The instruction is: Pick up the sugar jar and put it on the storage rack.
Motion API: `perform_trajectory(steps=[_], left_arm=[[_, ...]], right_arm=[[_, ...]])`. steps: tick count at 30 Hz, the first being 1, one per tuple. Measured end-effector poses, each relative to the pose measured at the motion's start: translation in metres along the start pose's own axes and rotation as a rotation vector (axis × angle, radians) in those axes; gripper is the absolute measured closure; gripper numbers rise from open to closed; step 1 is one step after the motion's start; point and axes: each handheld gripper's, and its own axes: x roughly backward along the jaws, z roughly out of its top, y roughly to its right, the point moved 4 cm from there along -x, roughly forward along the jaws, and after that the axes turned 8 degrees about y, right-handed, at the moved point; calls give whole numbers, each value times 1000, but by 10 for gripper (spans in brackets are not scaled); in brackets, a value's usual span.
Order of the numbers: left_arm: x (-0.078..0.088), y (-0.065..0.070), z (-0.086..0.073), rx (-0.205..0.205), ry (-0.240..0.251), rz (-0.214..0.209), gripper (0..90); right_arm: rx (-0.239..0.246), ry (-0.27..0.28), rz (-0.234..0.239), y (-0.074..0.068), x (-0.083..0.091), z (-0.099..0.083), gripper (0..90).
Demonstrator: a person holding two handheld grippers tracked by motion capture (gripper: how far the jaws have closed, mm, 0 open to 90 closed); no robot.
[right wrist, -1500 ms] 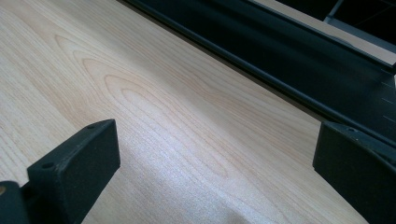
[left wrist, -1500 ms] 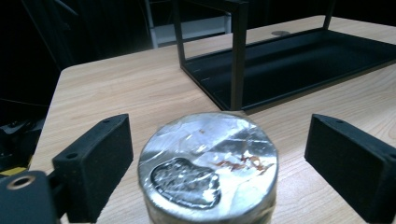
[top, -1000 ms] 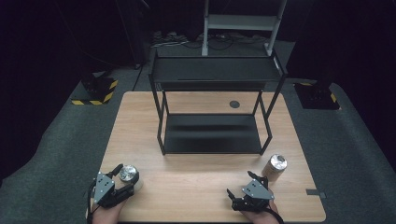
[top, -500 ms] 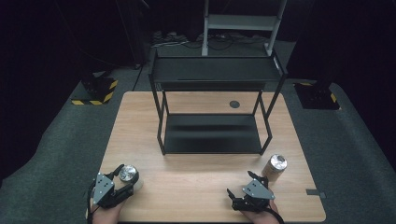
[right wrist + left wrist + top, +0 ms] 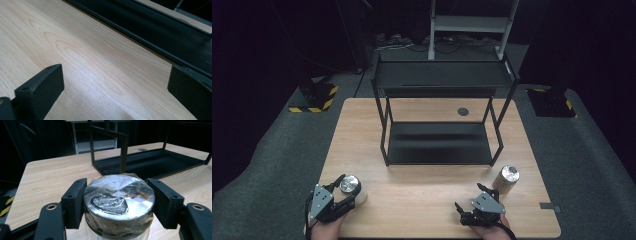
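A glass jar with a foil-taped lid stands near the table's front left corner. My left gripper is shut on the jar, a black pad pressing on each side of the lid. A second container, a can with a silver top, stands at the front right, beside the rack's front right leg. My right gripper rests just left of and nearer than that can, open, with bare wood between its jaws.
A black two-shelf metal rack stands mid-table, its lower shelf close to the wood. The wooden table has a round dark grommet at the back. Dark floor surrounds it.
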Motion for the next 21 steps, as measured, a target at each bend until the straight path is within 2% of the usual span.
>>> perform_trajectory(steps=[6, 10, 21], left_arm=[[-3, 4, 5, 23, 14, -14, 351], [-7, 9, 9, 8, 18, -27, 351], [-18, 21, 18, 7, 36, -53, 352]], right_arm=[[4, -2, 0, 0, 0, 0, 0], [3, -2, 0, 0, 0, 0, 0], [1, -3, -2, 0, 0, 0, 0]])
